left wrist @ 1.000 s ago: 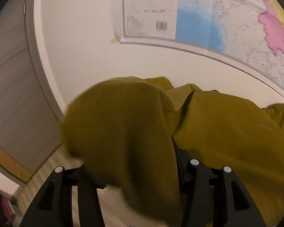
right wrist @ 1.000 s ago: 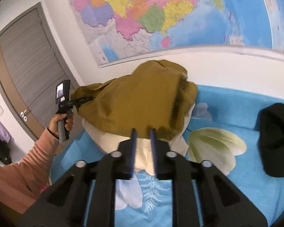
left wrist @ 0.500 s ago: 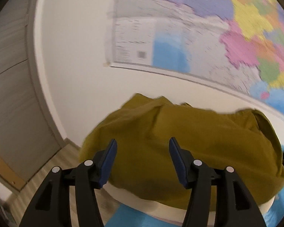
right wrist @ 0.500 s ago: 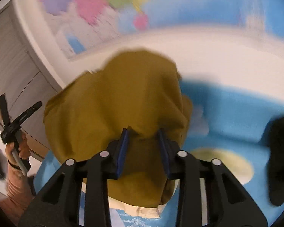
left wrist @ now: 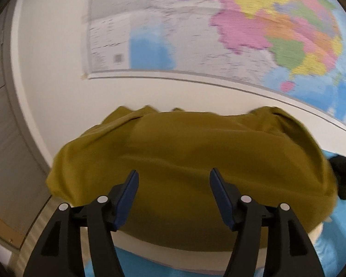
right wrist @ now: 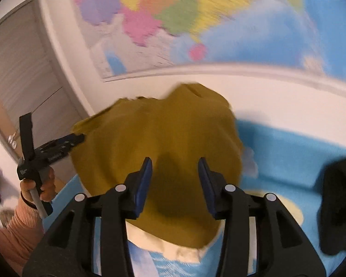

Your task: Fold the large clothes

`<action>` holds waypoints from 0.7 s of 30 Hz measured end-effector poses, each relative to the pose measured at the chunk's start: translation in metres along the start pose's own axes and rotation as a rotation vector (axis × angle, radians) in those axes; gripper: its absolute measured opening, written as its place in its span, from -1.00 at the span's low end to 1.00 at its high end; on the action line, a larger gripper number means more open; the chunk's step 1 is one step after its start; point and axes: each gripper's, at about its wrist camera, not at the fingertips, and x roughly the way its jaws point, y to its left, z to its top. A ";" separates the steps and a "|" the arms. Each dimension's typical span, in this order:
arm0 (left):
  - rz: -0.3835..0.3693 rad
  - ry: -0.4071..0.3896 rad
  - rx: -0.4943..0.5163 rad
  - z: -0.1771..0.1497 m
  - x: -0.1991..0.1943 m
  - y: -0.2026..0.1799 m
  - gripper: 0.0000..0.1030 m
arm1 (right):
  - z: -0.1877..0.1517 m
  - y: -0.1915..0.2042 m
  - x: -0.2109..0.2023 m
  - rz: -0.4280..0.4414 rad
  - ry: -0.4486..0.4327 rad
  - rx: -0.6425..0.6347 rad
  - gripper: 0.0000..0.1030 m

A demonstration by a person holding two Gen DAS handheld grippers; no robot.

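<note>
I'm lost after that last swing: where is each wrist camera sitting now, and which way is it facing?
Left wrist: on the left gripper, looking forward over the olive garment toward the wall map; only its own open fingers show.
Right wrist: on the right gripper, facing the same garment on the blue bed sheet; its open fingers show, plus the left hand holding the other gripper at the left.
Shared: the olive garment, wall map, door, and dark clothing at the right.

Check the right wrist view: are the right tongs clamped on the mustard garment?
No, the right tongs stand open, jaws apart, with the mustard garment lying beyond them.
</note>
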 end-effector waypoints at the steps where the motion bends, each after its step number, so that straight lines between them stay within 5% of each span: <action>1: -0.016 -0.002 0.008 0.000 -0.002 -0.006 0.25 | 0.003 0.005 0.006 0.010 0.006 -0.018 -0.18; 11: -0.034 0.027 0.088 -0.012 0.011 -0.053 0.36 | -0.016 -0.033 0.064 0.082 0.146 0.145 -0.33; 21: -0.069 0.018 0.049 -0.016 0.001 -0.044 0.37 | -0.027 -0.006 0.022 0.102 0.060 0.028 -0.25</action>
